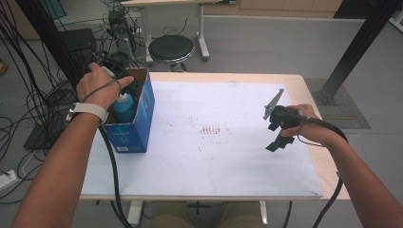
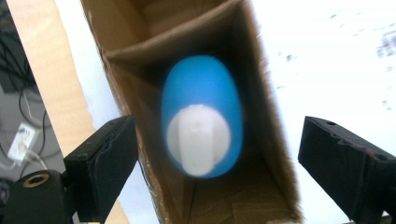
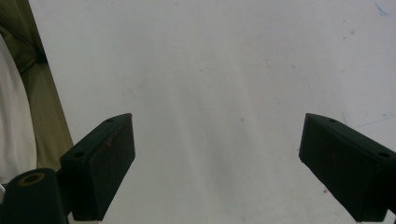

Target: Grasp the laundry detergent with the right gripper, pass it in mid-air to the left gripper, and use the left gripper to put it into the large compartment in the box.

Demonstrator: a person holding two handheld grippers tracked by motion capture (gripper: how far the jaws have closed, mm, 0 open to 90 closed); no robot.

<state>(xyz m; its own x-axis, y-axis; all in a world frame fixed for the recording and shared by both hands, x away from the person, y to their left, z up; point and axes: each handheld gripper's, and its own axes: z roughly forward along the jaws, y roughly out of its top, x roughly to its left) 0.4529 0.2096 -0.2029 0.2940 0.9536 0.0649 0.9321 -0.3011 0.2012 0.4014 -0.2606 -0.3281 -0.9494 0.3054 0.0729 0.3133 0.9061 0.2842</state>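
The table (image 1: pixel 228 190) carries a white sheet (image 1: pixel 214 156) over most of its top, with faint reddish marks near the middle. A bare wooden strip shows along the right edge.

A blue box (image 1: pixel 138 126) stands at the sheet's left edge, its top open. In the left gripper view its brown inner walls (image 2: pixel 140 42) and a cross partition are plain to see.

A blue bottle (image 1: pixel 125 107) with a white cap stands upright inside the box, in the compartment nearer the person. In the left gripper view the bottle (image 2: pixel 205 93) appears blurred, cap toward the camera.

The left hand (image 1: pixel 99 85) is over the box's far end. The left gripper (image 2: pixel 217 140) looks straight down into the box; its jaws are spread wide, either side of the bottle and clear of it, pinching nothing.

The right gripper (image 1: pixel 280 130) hangs above the sheet's right part, well apart from the box. Its jaws (image 3: pixel 217 140) are likewise spread, with bare sheet between them.
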